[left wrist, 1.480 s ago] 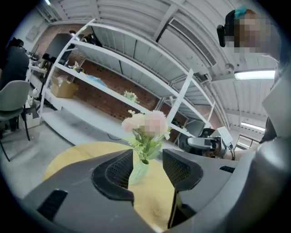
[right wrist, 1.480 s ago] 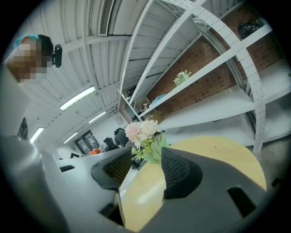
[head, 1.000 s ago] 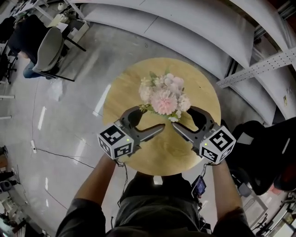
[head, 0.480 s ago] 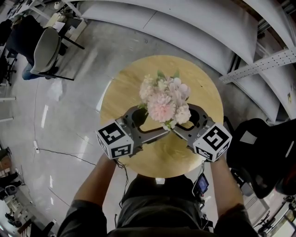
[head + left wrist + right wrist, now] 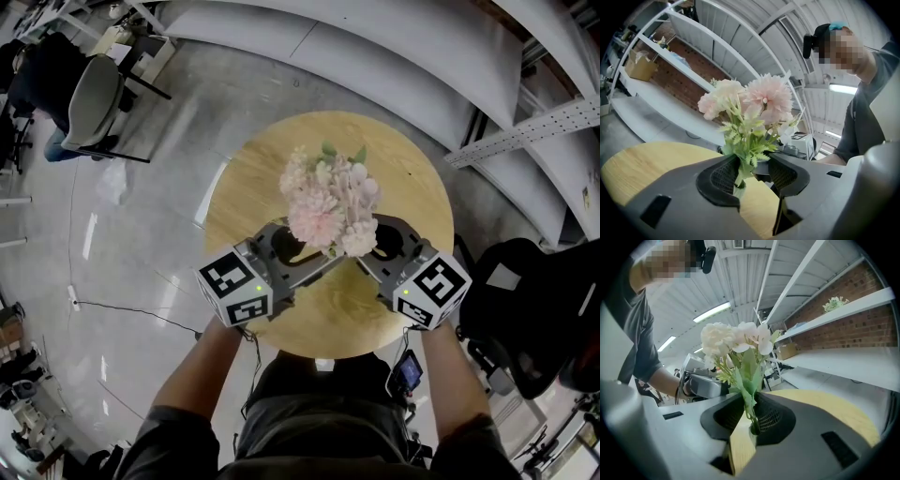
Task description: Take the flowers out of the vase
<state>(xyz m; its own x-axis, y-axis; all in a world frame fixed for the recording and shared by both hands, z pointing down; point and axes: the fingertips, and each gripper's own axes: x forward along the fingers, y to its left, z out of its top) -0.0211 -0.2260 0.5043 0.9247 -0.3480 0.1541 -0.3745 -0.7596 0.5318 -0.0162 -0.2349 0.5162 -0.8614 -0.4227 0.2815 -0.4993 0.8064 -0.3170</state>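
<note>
A bunch of pink and white flowers (image 5: 328, 202) with green leaves stands at the middle of the round wooden table (image 5: 262, 178). Both grippers reach in under the blooms from the near side. My left gripper (image 5: 319, 265) has its jaws closing around the green stems (image 5: 740, 171) and the pale vase neck (image 5: 736, 190), with a gap still showing on one side. My right gripper (image 5: 364, 261) is also closing, and its pads (image 5: 768, 418) pinch the stems (image 5: 751, 413) just above the vase. The blooms hide most of the vase in the head view.
A person sits on a grey office chair (image 5: 94, 98) at the far left. A black chair (image 5: 525, 300) stands close to the table's right side. White curved panels (image 5: 375, 56) run behind the table. A thin cable (image 5: 122, 314) lies on the floor at left.
Both grippers have drawn in under the bouquet from either side, and their jaws have narrowed from wide open onto the stems.
</note>
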